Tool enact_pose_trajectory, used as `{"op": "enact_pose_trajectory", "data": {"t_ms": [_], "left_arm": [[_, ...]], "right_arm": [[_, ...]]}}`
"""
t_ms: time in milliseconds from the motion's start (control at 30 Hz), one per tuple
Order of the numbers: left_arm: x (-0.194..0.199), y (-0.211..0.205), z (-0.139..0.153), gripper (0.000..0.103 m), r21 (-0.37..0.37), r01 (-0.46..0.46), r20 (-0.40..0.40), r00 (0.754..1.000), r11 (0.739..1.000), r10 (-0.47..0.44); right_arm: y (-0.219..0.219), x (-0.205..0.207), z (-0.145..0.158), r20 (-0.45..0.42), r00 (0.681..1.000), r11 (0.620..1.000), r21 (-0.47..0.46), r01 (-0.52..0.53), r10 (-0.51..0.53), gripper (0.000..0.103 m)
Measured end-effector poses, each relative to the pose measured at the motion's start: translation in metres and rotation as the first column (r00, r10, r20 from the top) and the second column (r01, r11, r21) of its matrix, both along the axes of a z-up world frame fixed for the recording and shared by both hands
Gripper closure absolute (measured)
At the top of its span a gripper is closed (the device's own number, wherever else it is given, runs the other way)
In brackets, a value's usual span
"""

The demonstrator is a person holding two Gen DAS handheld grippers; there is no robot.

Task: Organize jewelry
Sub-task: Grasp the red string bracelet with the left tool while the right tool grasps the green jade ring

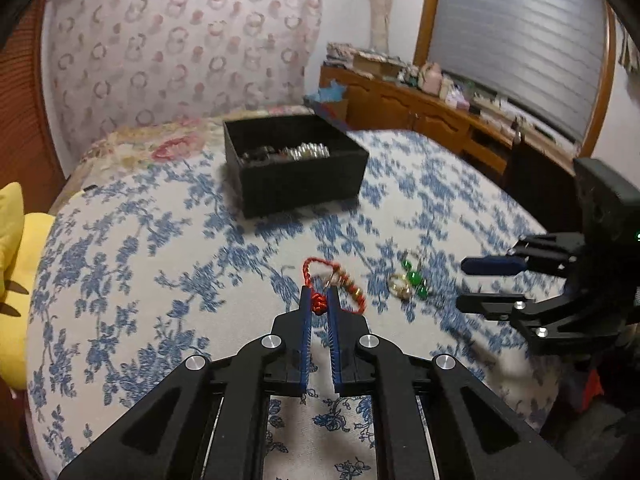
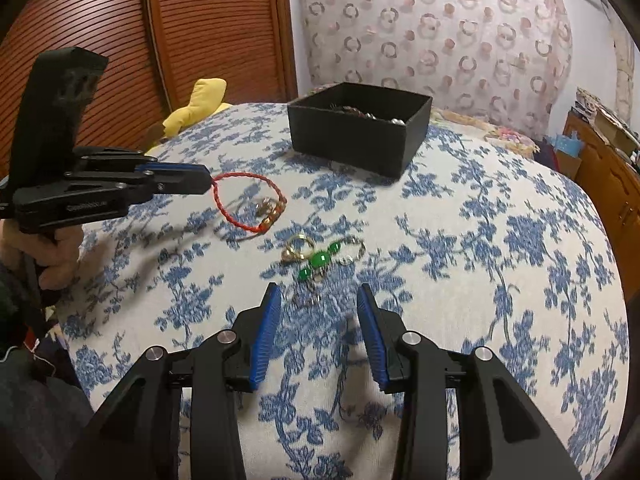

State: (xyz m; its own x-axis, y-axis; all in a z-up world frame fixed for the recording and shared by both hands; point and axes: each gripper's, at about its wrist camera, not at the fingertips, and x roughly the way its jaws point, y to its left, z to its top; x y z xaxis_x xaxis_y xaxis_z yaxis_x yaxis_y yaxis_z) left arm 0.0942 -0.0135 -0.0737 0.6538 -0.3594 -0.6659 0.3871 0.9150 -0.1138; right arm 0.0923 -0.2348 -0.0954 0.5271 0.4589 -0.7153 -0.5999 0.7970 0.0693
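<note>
Left wrist view: the left claw (image 1: 319, 300) is pinching the red cord bracelet (image 1: 334, 286) by its knot above the bed (image 1: 160, 240); light and limp, it is probably dangling.

Right wrist view: the right claw (image 2: 316, 300), jaws apart and empty, is hovering near the green-stone jewelry (image 2: 320, 258); these small, slippery pieces are likely needing a grip at the rings. The black box (image 2: 360, 128) is waiting beyond.

The left hand-held gripper (image 1: 319, 294) is a matte black plastic linkage with round silver pivot pins on its arms and two slim fingers faced with ribbed blue pads (image 1: 306, 344). The right hand-held gripper (image 2: 317, 300) is built the same — black arms, silver pins, blue ridged pads (image 2: 265, 340). Seen from the right wrist view, the left unit carries a tall black housing (image 2: 56, 104) and faint grey lettering on its side — too small to read.
</note>
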Motion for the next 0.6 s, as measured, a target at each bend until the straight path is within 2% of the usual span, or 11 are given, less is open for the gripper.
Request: {"op": "enact_pose_trajectory", "data": {"t_ms": [67,267,600], "left_arm": [[-0.002,0.001,0.005,0.096,-0.009,-0.005,0.014,1.0,1.0,0.005],[-0.005,0.001,0.008,0.096,-0.021,-0.004,0.023,1.0,1.0,0.004],[-0.006,0.005,0.017,0.096,-0.043,-0.024,0.046,0.999,0.999,0.026]], "right_arm": [[0.004,0.007,0.003,-0.006,1.0,1.0,0.006,-0.012,0.012,0.075],[0.023,0.019,0.0,-0.01,0.998,0.997,-0.048,-0.055,0.054,0.084],[0.037,0.035,-0.009,-0.009,0.997,0.986,-0.151,-0.072,0.072,0.084]]}}
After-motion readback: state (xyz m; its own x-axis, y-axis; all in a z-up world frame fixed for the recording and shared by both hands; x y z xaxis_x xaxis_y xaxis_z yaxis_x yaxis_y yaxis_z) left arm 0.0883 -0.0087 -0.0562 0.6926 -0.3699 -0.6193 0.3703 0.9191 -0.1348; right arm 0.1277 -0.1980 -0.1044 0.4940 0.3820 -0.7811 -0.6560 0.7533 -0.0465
